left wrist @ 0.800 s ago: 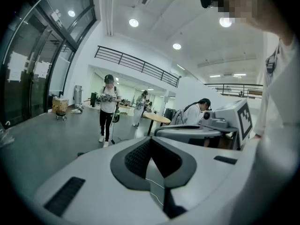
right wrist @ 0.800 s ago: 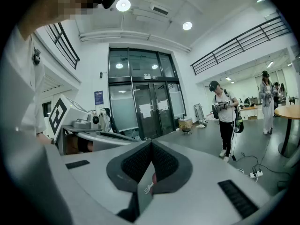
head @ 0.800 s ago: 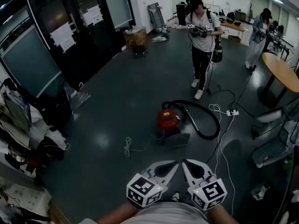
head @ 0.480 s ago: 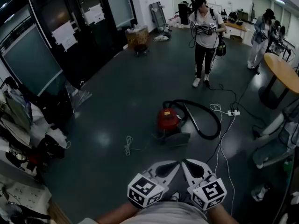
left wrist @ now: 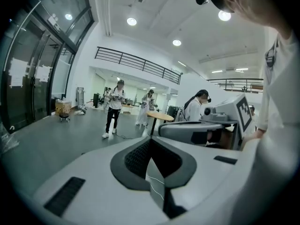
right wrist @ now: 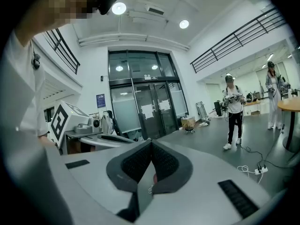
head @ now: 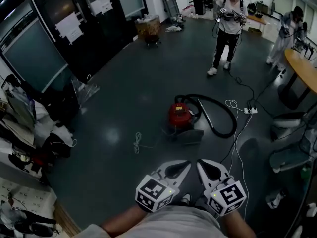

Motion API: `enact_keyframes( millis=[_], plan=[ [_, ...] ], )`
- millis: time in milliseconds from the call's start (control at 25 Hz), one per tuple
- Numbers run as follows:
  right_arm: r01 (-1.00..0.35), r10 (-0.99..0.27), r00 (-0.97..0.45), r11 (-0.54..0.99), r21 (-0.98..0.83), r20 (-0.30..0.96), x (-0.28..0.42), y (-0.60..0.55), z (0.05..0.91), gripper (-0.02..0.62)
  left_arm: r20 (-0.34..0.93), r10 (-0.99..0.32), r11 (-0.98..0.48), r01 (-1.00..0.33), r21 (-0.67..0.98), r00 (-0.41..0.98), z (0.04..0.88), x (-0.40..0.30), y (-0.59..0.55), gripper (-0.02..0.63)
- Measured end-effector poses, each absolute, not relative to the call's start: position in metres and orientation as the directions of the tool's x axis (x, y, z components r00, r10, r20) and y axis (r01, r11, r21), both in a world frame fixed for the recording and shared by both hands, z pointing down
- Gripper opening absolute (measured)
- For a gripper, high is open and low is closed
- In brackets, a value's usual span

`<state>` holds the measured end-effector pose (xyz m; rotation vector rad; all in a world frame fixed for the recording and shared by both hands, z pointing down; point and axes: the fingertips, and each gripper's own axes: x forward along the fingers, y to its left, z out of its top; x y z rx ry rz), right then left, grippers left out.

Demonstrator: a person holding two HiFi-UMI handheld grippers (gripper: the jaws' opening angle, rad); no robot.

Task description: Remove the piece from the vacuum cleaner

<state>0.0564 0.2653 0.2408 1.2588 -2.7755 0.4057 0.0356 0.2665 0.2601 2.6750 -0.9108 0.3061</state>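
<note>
Room to move is left on the floor (head: 124, 98) all round the one red vacuum cleaner (head: 179, 115), parked mid-floor, its one black hose (head: 220, 120) looped toward the right edge. Two grippers are held well short of it: left gripper (head: 184, 165) and right gripper (head: 202, 164), both pressed together, nothing pinched.

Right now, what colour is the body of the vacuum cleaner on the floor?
The vacuum cleaner has a red body, and it shows best in the head view.

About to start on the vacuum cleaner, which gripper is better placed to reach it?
Left, narrowly: the red vacuum cleaner lies more in line with the left gripper than the right gripper. Both are shut, empty and far from it.
</note>
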Motion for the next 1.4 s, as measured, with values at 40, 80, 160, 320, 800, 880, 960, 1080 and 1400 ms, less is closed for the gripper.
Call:
enact_keyframes(
  millis=[40, 80, 160, 320, 800, 880, 960, 1080, 1400],
  plan=[
    [-0.747, -0.73, -0.663, 0.631, -0.21, 0.168, 0.058, 0.265, 0.241, 0.015, 0.294, -0.562, -0.752, -0.626, 0.209, 0.773, 0.261, 0.035, 0.266, 0.006],
    [-0.747, -0.729, -0.663, 0.631, -0.209, 0.168, 0.059, 0.265, 0.242, 0.015, 0.296, -0.565, -0.748, -0.629, 0.209, 0.77, 0.263, 0.035, 0.265, 0.006],
    [-0.745, -0.727, -0.666, 0.634, -0.21, 0.167, 0.062, 0.264, 0.244, 0.015, 0.299, -0.572, -0.742, -0.637, 0.21, 0.764, 0.267, 0.036, 0.262, 0.006],
    [-0.738, -0.72, -0.673, 0.637, -0.223, 0.169, 0.063, 0.258, 0.249, 0.015, 0.306, -0.575, -0.734, -0.644, 0.215, 0.758, 0.272, 0.037, 0.257, 0.006],
    [-0.753, -0.722, -0.657, 0.614, -0.237, 0.217, 0.058, 0.192, 0.277, 0.015, 0.317, -0.567, -0.734, -0.641, 0.223, 0.76, 0.293, 0.028, 0.19, 0.006],
    [-0.758, -0.723, -0.651, 0.605, -0.242, 0.23, 0.053, 0.17, 0.284, 0.015, 0.317, -0.558, -0.739, -0.633, 0.23, 0.766, 0.3, 0.023, 0.168, 0.006],
    [-0.761, -0.724, -0.647, 0.599, -0.248, 0.238, 0.047, 0.144, 0.292, 0.015, 0.317, -0.549, -0.746, -0.625, 0.231, 0.773, 0.308, 0.018, 0.141, 0.006],
    [-0.765, -0.726, -0.642, 0.592, -0.253, 0.245, 0.035, 0.1, 0.304, 0.015, 0.321, -0.534, -0.764, -0.609, 0.214, 0.782, 0.321, 0.008, 0.096, 0.006],
    [-0.81, -0.757, -0.586, 0.532, -0.247, 0.289, 0.014, -0.009, 0.335, 0.015, 0.326, -0.465, -0.812, -0.543, 0.212, 0.823, 0.358, -0.018, -0.008, 0.006]
  ],
)
